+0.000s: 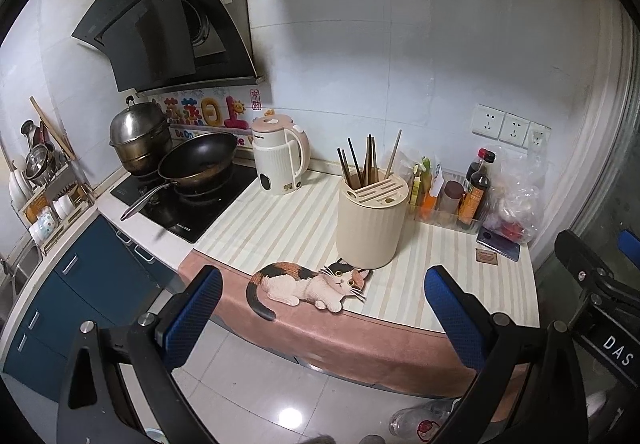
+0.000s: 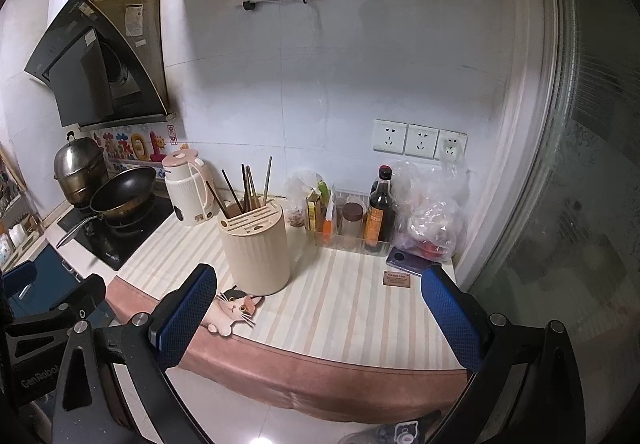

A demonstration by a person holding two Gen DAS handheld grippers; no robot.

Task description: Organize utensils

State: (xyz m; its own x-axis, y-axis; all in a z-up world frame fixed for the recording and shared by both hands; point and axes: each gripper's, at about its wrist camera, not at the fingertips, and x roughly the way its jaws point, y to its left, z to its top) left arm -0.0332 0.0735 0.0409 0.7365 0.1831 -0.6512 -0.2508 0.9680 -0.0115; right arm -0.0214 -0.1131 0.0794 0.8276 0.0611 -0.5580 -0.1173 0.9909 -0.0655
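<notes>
A cream ribbed utensil holder stands on the striped counter mat, with several chopsticks upright in it. It also shows in the right wrist view, with its chopsticks. My left gripper is open and empty, held off the counter's front edge. My right gripper is open and empty, also in front of the counter. The right gripper's body shows at the right edge of the left wrist view.
A cat-shaped mat lies in front of the holder. A pink-white kettle, a wok and a steel pot on the hob are to the left. A tray of sauce bottles, plastic bags and a phone are to the right.
</notes>
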